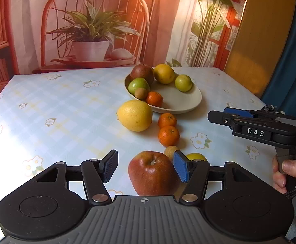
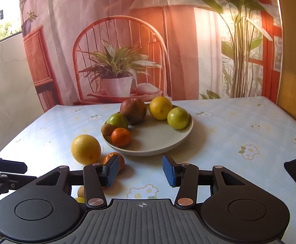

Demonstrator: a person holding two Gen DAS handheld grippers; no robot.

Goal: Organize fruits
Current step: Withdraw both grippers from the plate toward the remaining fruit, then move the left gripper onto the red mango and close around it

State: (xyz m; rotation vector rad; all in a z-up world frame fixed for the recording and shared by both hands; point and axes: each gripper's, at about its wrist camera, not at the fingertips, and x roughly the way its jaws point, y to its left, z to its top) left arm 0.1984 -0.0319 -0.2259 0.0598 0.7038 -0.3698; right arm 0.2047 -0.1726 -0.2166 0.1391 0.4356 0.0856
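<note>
Left wrist view: left gripper (image 1: 146, 167) released, jaws apart around red apple (image 1: 153, 174) on table (image 1: 56, 105), pads not pressing; mandarins (image 1: 168, 135), lemon (image 1: 135, 115) and bowl (image 1: 186, 99) ahead; bare cloth leftward; right gripper (image 1: 217, 116) alongside. Right wrist view: right gripper (image 2: 140, 170) parted, empty; bowl (image 2: 158, 142) ahead; table bare to the right.

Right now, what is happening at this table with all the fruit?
A person is sorting fruit into a bowl with two tools. The left hand-held gripper is open around a red apple on the tablecloth, its pads not yet pressing. The right hand-held gripper hovers open and empty before the bowl. Six fruits lie in the bowl; a large lemon and two mandarins wait outside.
</note>
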